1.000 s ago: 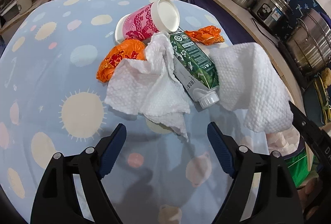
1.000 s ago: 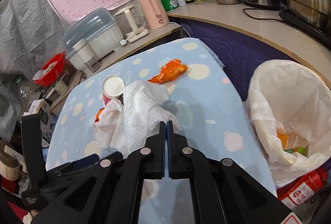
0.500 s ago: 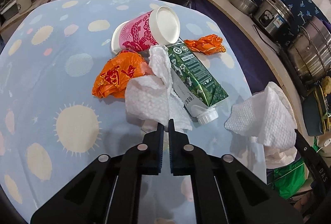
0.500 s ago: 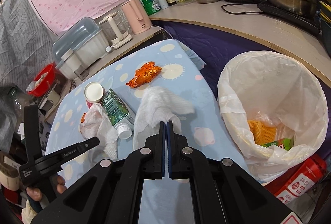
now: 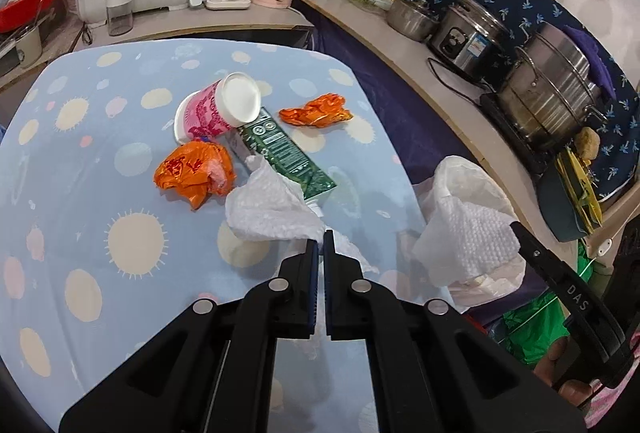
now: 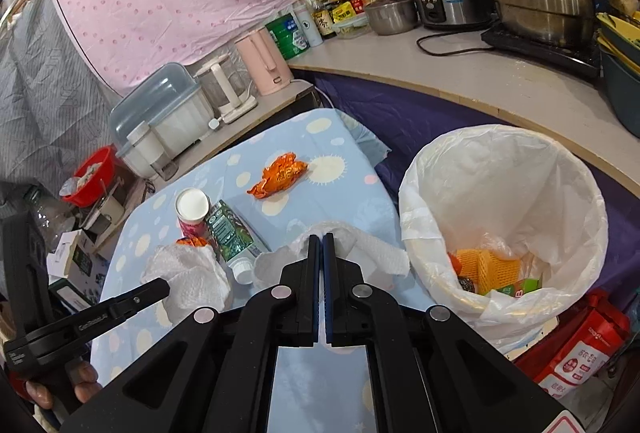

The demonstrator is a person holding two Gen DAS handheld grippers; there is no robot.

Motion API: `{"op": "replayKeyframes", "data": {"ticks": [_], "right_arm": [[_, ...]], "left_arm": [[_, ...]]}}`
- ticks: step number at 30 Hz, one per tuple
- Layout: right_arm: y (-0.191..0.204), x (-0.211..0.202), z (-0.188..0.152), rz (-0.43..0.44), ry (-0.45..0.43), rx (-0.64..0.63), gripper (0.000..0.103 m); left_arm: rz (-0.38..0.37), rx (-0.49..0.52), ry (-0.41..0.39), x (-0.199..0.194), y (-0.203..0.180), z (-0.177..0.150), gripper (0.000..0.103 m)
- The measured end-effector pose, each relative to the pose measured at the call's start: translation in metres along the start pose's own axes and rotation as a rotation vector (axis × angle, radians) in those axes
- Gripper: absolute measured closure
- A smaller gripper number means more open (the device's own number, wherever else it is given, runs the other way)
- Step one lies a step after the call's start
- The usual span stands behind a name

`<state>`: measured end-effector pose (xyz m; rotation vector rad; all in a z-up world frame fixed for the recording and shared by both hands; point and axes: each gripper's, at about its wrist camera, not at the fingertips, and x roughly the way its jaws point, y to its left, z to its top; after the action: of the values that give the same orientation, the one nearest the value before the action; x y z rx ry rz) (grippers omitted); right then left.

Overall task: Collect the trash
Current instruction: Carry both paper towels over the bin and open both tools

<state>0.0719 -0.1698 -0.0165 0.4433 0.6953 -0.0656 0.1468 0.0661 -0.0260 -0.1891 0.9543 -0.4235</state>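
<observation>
The left gripper, at lower centre of its frame, is pinched tight on a paper towel lifted over the table. The right gripper is clamped on another towel, just left of the bin. A cup, carton and orange wrappers lie at centre.

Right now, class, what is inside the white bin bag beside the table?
Inside the bin bag lie a piece of orange foam netting, a green packet and a small dark item. Whatever sits beneath them, or behind the bag's near rim, is hidden.
</observation>
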Motion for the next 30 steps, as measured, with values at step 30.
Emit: {"op": "replayKeyframes", "data": {"ticks": [30], "right_arm": [[-0.133, -0.062, 0.036, -0.144, -0.163, 0.184, 0.101]], "left_arm": [[-0.237, 0.32, 0.005, 0.035, -0.21, 0.017, 0.101]]}}
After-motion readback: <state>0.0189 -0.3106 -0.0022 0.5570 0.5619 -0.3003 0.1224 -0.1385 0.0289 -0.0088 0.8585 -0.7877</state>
